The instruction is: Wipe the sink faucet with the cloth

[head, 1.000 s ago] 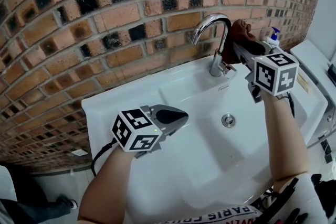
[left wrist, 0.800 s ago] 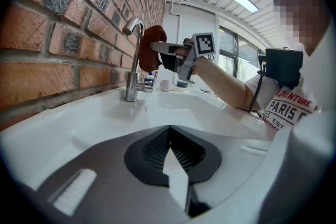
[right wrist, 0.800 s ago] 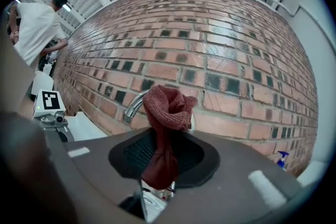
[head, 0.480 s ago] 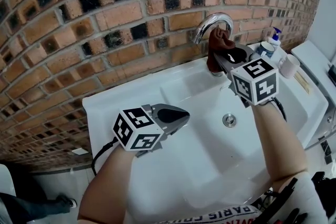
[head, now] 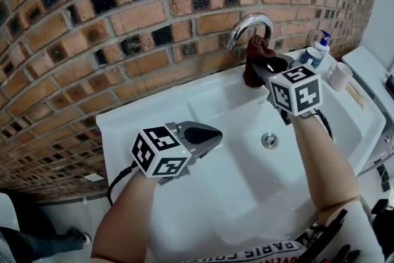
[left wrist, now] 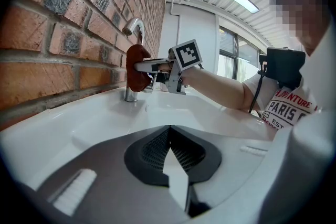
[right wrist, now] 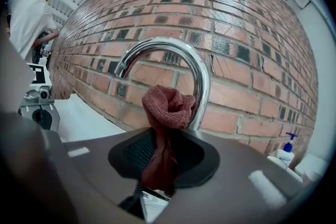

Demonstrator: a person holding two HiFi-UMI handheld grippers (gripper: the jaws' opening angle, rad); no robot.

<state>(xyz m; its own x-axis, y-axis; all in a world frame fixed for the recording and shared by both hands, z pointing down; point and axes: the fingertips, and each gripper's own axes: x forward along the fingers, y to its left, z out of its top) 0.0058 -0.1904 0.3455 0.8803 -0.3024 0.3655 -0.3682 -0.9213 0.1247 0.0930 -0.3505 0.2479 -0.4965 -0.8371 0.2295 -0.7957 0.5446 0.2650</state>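
A chrome gooseneck faucet (head: 249, 24) (right wrist: 178, 55) (left wrist: 132, 26) rises at the back of the white sink (head: 154, 114), against the brick wall. My right gripper (head: 266, 66) (right wrist: 160, 157) is shut on a reddish-brown knitted cloth (head: 255, 58) (right wrist: 167, 110) (left wrist: 135, 65). The cloth bunches up in front of the faucet's upright stem, just under the arch. My left gripper (head: 212, 134) (left wrist: 169, 147) hovers shut and empty over the sink's left rim, away from the faucet.
A drain (head: 268, 140) lies in the basin. A soap pump bottle (head: 321, 42) (right wrist: 286, 152) and a white mug (head: 338, 76) stand on the sink's right ledge. A person in a white shirt (right wrist: 29, 16) stands far off to the left in the right gripper view.
My right gripper carried the cloth leftward from the faucet's right side to the front of its stem, then eased slightly lower. The left gripper has stayed put.
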